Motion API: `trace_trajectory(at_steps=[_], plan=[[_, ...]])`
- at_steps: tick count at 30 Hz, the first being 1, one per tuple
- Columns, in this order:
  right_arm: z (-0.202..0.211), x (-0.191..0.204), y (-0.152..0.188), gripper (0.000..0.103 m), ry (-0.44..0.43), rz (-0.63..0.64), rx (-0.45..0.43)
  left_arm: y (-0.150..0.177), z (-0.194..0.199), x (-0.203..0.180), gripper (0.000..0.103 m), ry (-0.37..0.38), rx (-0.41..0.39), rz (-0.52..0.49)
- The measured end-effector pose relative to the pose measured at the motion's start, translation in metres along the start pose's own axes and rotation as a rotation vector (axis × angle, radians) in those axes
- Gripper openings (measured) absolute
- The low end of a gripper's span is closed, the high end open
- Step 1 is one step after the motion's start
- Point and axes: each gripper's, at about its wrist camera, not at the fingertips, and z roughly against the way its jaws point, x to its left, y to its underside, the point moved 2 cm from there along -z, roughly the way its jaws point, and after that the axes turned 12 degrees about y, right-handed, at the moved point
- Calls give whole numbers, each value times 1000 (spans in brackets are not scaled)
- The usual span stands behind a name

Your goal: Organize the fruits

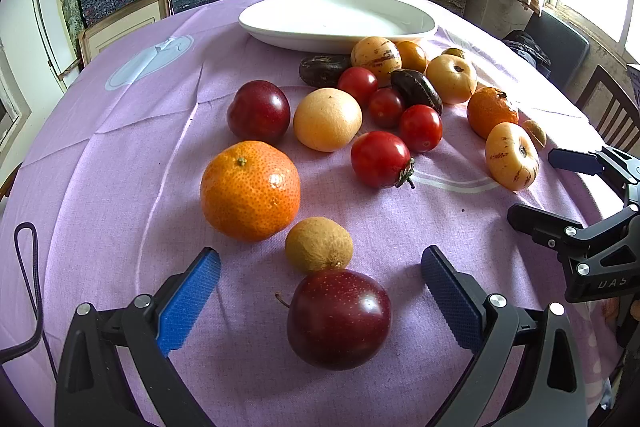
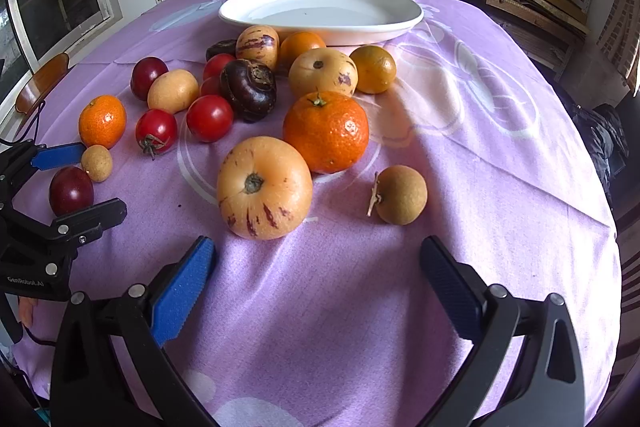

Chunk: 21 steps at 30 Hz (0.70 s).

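A: At six o'clock, left gripper gapes empty around a glossy plum.
B: Right gripper, also wide and empty, shows a streaked melon at twelve; fruits crowd below the smooth plate.

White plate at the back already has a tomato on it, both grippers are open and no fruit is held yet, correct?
Not quite. The white plate holds no fruit; both wrist views show it bare, with the tomatoes, such as the one at, on the purple cloth. The rest stands: the left gripper and right gripper are open and hold nothing.
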Motion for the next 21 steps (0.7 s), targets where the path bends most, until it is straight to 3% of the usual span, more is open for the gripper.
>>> trace_trajectory(at_steps=[12,15,21], plan=[[7,-11,1,99,-6,-64,-30,1,1,0,100,5,0,0],[18,-18,2,99,-13,-103,-86,1,7,3,100,25,-22,18],[50,-37,13,99,-62,-198,-253,5,43,15,100,104,-157,88]])
